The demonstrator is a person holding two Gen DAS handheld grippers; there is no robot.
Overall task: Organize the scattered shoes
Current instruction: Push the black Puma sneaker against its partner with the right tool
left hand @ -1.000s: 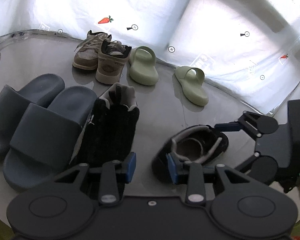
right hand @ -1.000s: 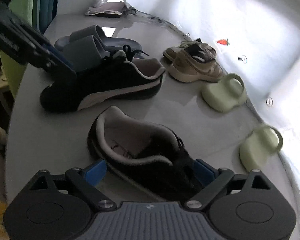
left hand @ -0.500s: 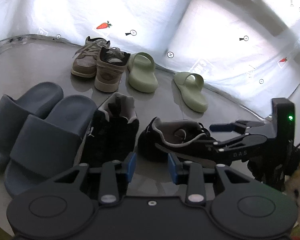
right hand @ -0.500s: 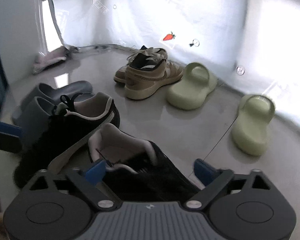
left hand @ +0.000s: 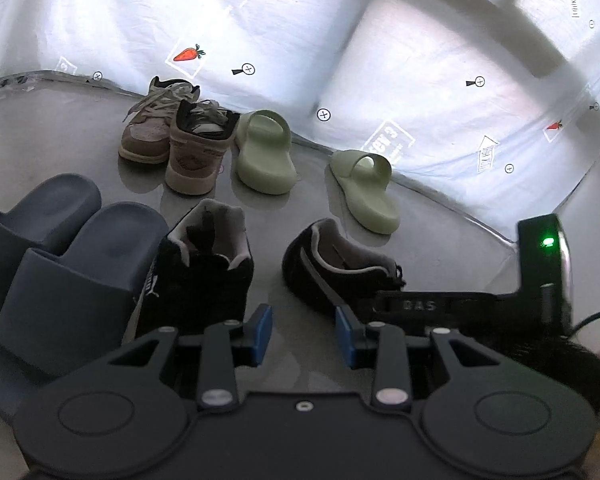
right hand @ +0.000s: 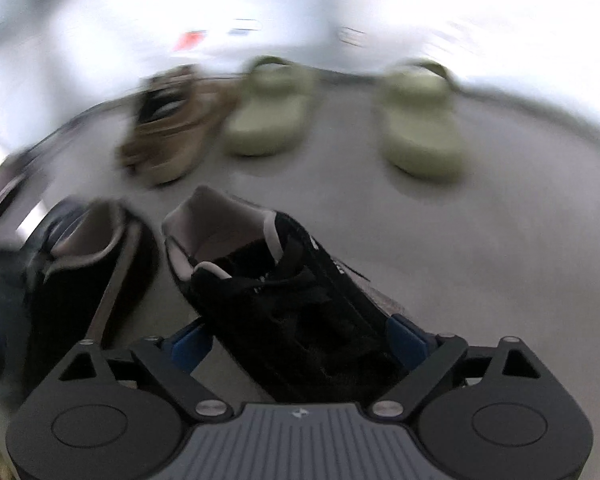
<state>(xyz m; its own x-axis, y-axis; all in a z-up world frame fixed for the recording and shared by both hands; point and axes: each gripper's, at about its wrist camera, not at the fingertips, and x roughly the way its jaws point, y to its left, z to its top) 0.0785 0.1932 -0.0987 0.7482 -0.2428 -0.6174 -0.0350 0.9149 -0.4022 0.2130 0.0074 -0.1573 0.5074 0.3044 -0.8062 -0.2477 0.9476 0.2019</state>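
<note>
Since the earlier pictures, the right-hand black sneaker (right hand: 284,292) is being swung round, from lying sideways across the worktop (left hand: 308,200) to pointing heel-far, nearly parallel with its mate (left hand: 204,268). It is being held by its toe end between the fingers of the right gripper (right hand: 296,344), which are being kept closed on its sides; that grip at the toe is leaving the heel free to be steered. The right wrist view is being blurred by motion, so whether the sole is touching the worktop cannot be told.

The left gripper (left hand: 303,334) is being held narrow and empty, low over the near worktop between the two black sneakers, apparently out of the way.

On the near left, the pair of grey-blue slides (left hand: 60,264) is lying side by side, just beside the black mate. At the far side, the tan sneakers (left hand: 180,136) are being kept together, with one green slide (left hand: 266,152) just to their right and the other green slide (left hand: 366,188) well apart from it, angled away. By this judgement, the black pair is being matched up, while the green pair is being left unaligned.
</note>
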